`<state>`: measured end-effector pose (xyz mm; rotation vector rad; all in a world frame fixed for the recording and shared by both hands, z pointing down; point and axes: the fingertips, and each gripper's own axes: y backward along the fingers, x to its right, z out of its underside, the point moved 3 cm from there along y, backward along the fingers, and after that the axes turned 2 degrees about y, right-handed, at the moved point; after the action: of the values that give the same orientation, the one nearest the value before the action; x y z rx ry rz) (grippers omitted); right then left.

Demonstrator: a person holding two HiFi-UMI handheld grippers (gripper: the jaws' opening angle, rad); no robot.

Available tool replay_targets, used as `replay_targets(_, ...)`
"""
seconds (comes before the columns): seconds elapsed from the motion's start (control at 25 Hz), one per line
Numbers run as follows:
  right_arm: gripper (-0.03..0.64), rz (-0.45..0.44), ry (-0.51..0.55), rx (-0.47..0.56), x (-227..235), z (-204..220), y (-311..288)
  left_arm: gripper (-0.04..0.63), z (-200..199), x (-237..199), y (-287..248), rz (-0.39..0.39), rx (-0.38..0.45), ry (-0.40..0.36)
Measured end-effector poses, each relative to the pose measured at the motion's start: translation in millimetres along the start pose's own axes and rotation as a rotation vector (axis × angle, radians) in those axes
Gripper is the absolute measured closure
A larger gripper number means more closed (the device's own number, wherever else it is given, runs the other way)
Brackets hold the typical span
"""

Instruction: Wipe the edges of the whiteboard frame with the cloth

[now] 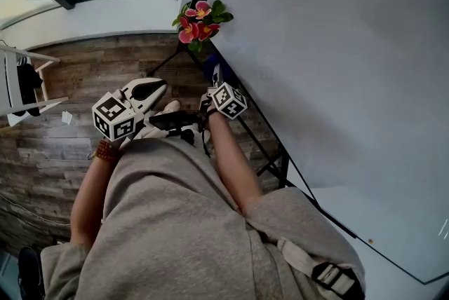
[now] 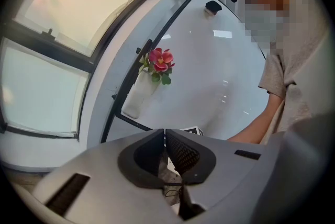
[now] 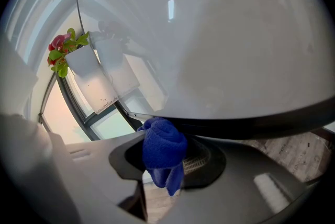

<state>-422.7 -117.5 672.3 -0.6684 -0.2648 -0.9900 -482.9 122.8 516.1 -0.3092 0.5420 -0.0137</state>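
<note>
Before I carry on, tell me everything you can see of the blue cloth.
The blue cloth looks like soft, terry-like fabric. It is bunched into a rolled wad with a loose flap hanging below. The right gripper has its fingers shut on it. The top of the cloth reaches the dark whiteboard frame, but whether it actually touches can't be told.

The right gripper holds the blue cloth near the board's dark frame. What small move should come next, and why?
Probably ease the right gripper forward until the cloth presses on the frame. The gripper is shut on the cloth, and the frame's edge lies just ahead of it; contact is unclear.
</note>
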Motion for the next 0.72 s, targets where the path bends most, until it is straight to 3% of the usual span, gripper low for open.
replay_targets(0.72,0.472,-0.045,-0.007,-0.025,-17.6,1.2,-21.9,0.577,-4.5,-12.7,19.4,-0.083,0.048,0.017)
